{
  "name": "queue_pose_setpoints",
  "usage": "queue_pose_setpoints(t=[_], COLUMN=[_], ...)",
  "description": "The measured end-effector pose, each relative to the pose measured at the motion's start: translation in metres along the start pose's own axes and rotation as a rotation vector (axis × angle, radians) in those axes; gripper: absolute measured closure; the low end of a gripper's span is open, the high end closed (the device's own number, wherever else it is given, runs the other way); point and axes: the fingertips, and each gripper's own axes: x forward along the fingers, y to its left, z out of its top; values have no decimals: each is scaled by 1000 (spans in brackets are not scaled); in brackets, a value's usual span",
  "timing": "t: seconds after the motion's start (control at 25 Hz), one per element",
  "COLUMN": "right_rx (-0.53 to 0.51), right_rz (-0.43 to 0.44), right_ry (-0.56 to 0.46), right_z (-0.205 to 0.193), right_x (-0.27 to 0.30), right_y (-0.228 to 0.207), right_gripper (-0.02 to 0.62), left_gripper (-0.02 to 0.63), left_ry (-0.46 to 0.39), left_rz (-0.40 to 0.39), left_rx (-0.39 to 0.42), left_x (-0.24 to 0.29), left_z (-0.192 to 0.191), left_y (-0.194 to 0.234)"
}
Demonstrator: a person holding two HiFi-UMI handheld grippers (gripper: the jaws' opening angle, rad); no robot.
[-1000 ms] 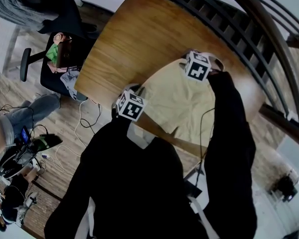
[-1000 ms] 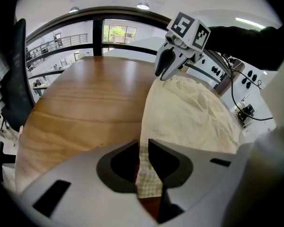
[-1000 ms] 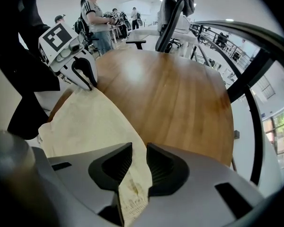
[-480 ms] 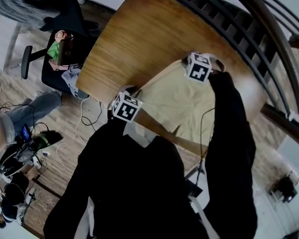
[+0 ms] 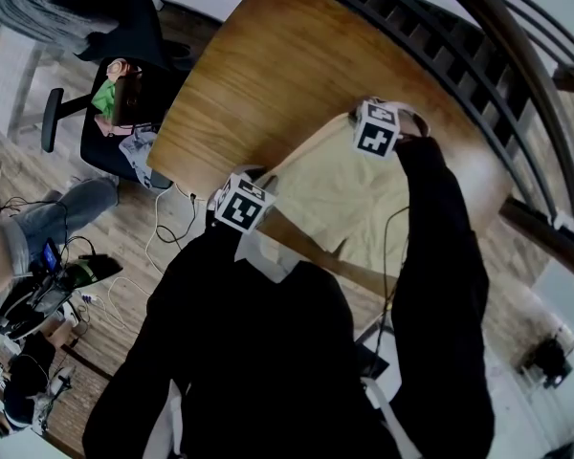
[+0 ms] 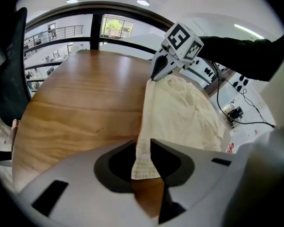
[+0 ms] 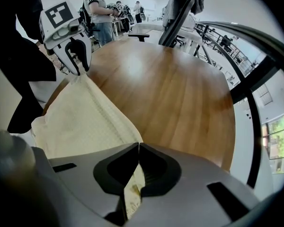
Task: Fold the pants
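the cream pants point(image 5: 337, 197) lie spread on the round wooden surface point(image 5: 258, 75), close to its near edge, with 1 long edge stretched between the 2 grippers.

the left gripper point(image 6: 143, 148) has just been opening its jaws. the hem corner sits in the narrow gap between them and seems to touch both sides, so the hold looks light. the right gripper point(image 7: 136, 146) has its jaws together, pinched on a thin bit of the far edge.

the likeliest failure is at the left. any lift or pull toward the fold could draw the hem out of that loose bite, and the corner would drop back crooked.

the right bite is shallow, so a hard tug along the edge could strip it too.

if 1 hand rises faster than the other, the layers will skew. with the cloth this near the edge, a slipped corner could slide off the surface.
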Motion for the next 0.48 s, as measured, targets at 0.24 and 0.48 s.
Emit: queue_pose_setpoints(t=[0.24,0.48], right_rx=[8,7], right_rz=[-8,-31], right_ry=[3,-10], right_z=[1,3], right_x=[0,-7], right_y=[0,-1], right_gripper=[589,589], left_gripper=[514,574], left_ry=[25,45], left_rz=[16,36], left_rx=[21,22], left_x=[7,5], left_z=[-8,-8], left_y=[4,14])
